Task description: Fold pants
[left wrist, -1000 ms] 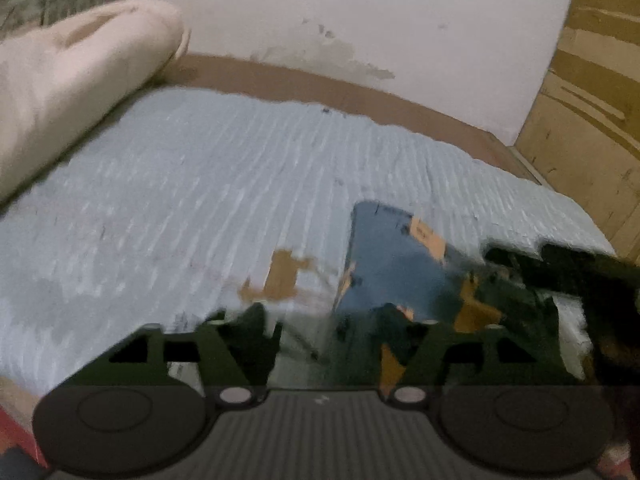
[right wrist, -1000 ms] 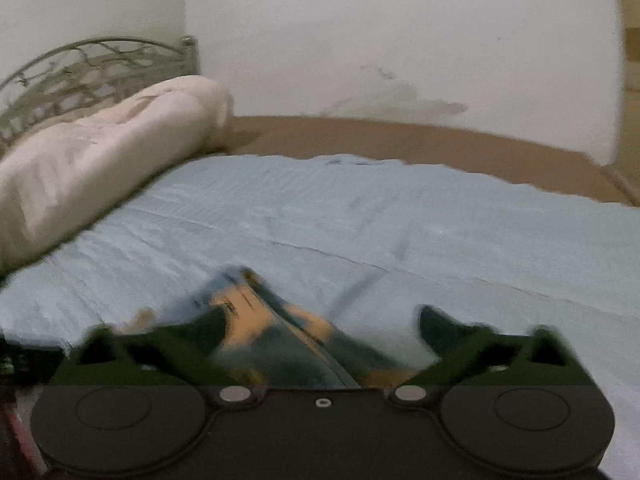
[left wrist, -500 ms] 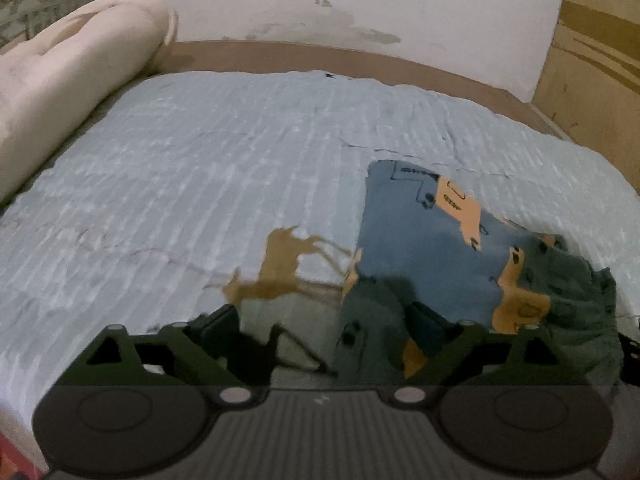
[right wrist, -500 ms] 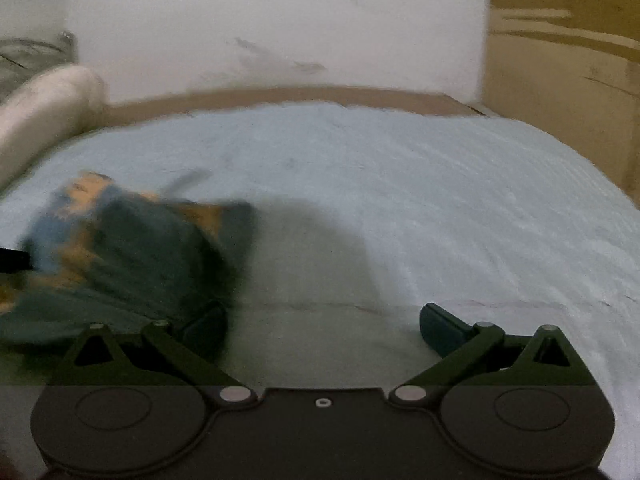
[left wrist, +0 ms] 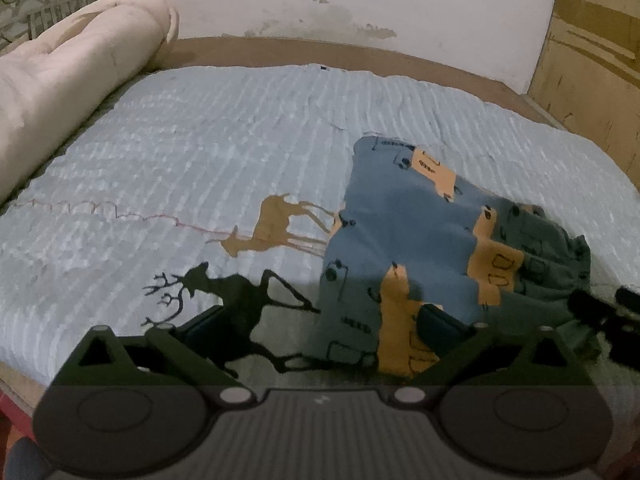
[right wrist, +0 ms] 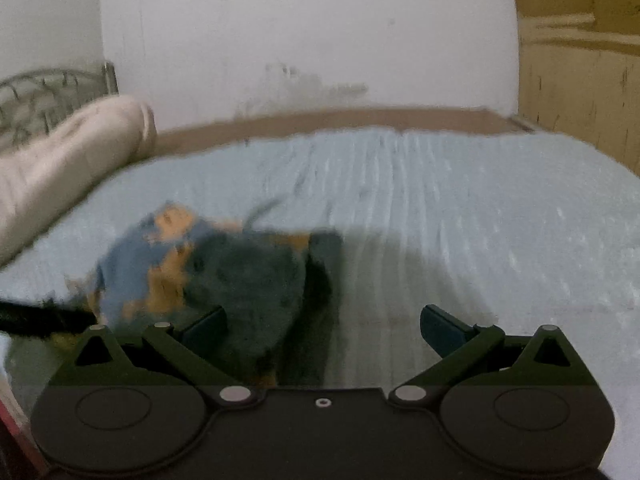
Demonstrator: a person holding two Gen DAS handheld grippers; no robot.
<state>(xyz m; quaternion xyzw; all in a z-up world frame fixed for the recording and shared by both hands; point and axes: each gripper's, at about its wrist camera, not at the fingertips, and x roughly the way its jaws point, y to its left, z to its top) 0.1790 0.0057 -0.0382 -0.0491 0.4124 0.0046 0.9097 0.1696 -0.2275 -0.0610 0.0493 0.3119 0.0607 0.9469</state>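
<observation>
The blue-and-orange printed pants lay in a loose folded bundle on the light blue bedspread, toward its right side. The left gripper was opening wide with only the bundle's near edge between its jaws, unpinched; the right gripper stood spread and empty beside the pants. Released, the lumpy waistband end risked springing open, and a careless regrip might drag the layers askew.

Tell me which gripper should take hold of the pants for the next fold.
Probably left. The left gripper is opening, with the near edge of the pants by its right finger; nothing is pinched. The right gripper is open, with mostly bare bedspread ahead.
</observation>
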